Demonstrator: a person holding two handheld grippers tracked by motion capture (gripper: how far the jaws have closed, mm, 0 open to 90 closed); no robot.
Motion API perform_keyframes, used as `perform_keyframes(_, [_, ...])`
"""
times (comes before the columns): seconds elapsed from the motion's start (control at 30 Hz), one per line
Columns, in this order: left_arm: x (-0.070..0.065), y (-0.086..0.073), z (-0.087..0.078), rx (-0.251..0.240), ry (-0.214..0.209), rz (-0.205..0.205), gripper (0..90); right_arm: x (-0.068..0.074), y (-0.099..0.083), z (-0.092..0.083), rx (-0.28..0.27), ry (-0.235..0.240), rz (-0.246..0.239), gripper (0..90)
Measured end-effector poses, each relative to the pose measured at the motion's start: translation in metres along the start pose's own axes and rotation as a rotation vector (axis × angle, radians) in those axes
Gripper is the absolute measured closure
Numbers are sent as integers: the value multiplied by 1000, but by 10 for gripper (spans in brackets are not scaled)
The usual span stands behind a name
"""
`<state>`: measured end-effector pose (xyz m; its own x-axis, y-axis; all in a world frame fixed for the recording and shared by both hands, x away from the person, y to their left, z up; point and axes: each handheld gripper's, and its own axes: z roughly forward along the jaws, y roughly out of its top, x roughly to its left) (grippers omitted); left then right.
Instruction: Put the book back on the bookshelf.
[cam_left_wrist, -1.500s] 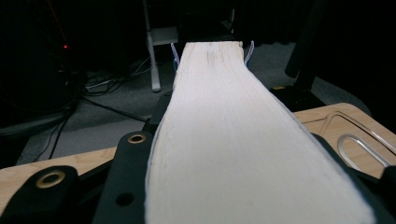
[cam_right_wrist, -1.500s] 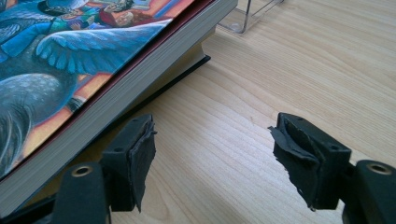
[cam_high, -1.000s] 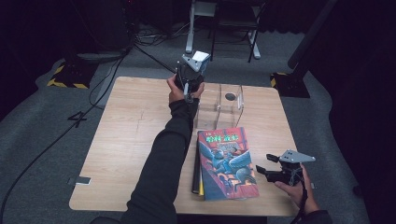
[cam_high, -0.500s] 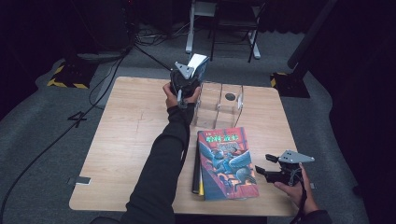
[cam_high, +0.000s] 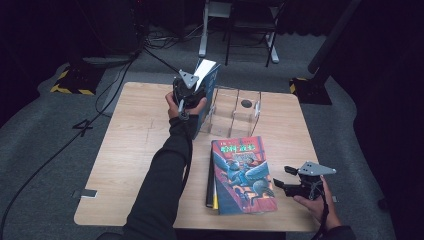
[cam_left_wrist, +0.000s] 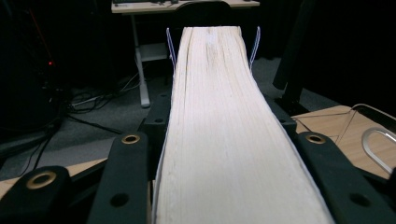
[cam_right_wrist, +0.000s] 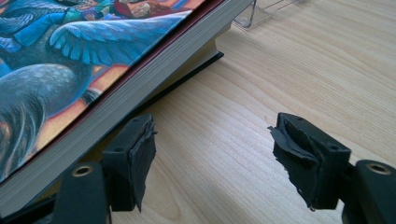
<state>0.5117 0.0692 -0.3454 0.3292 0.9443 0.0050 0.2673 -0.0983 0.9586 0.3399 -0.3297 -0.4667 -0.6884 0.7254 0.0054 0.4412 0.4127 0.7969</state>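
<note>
A thick blue book (cam_high: 207, 97) stands upright on its lower edge at the left side of a clear acrylic book stand (cam_high: 240, 91). My left gripper (cam_high: 199, 86) is shut on it near the top. Its jaws have just been opening a little, with the book's page block (cam_left_wrist: 224, 130) still between them and touching both. My right gripper (cam_high: 282, 176) lies low on the table, open, just right of a stack of books topped by a colourful cover (cam_high: 242, 175). In the right gripper view the right gripper (cam_right_wrist: 212, 154) has only bare wood between its pads, with the stack (cam_right_wrist: 93, 70) to its left.
The wooden table (cam_high: 135, 150) has bare room on its left half. A black book and a yellow one (cam_high: 210, 187) lie under the colourful one. Chairs, cables and stands (cam_high: 240, 30) fill the dark floor behind the table. The stand's wire edge (cam_left_wrist: 373, 140) shows at right.
My left hand has carried the blue book a little left and down, from above the stand to its left side. The right gripper has stayed put.
</note>
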Motion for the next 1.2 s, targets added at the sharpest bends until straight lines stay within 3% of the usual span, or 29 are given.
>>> perform_keyframes(0.1, [0, 6, -1, 14, -15, 15, 503, 0, 0, 0, 3, 3, -2, 301])
perform_keyframes(0.2, [0, 12, 1, 64, -26, 58, 461, 1, 0, 1, 7, 5, -4, 301])
perform_keyframes(0.3, [4, 14, 4, 84, -61, 46, 425, 1, -1, 2, 10, 8, -3, 301])
perform_keyframes(0.5, [7, 17, 5, 112, -82, 69, 398, 2, -1, 3, 18, 14, -7, 301])
perform_keyframes(0.7, [4, 19, 6, 156, -54, 127, 551, 4, -1, 5, 26, 22, -10, 303])
perform_keyframes(0.73, [3, 20, 6, 159, -67, 127, 577, 4, -1, 5, 27, 28, -15, 304])
perform_keyframes(1.0, [-4, 17, 5, 117, -39, 122, 598, 3, -1, 6, 30, 27, -9, 307])
perform_keyframes(1.2, [-11, 21, 13, 104, -19, 149, 599, 3, -1, 5, 30, 31, -11, 315])
